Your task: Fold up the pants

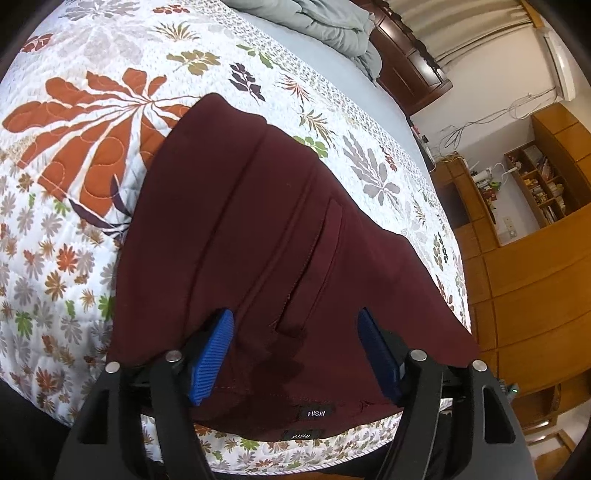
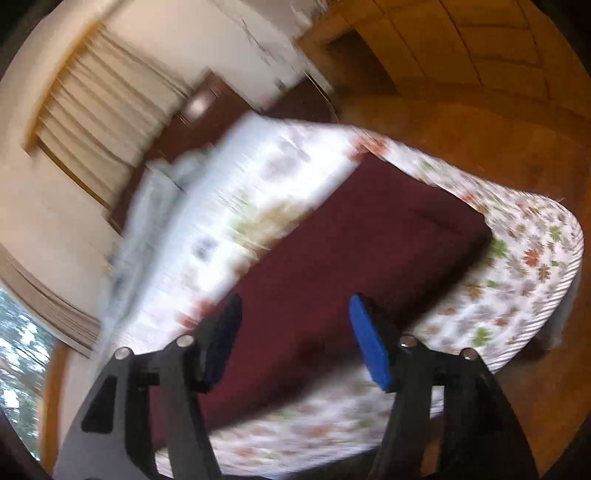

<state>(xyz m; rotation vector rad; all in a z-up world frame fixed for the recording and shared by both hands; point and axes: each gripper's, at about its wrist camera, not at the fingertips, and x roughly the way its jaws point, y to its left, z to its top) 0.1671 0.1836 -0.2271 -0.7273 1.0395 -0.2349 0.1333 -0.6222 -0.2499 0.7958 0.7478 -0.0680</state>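
Dark maroon pants (image 1: 258, 229) lie flat on the floral quilt of the bed (image 1: 74, 184), folded lengthwise with a slit pocket facing up and a small black label near the bed's front edge. My left gripper (image 1: 295, 354) hovers over the waist end, open, its blue pads (image 1: 212, 354) spread on either side of the cloth with nothing pinched. In the blurred right wrist view the same pants (image 2: 351, 251) stretch across the quilt. My right gripper (image 2: 295, 339) hangs above them, open, with no cloth between its pads (image 2: 369, 347).
A grey blanket (image 1: 325, 18) is heaped at the head of the bed by a dark headboard. Wooden cabinets and shelves (image 1: 535, 177) line the wall to the right. The bed's corner (image 2: 546, 266) ends over a wooden floor. Curtains (image 2: 110, 96) hang beyond.
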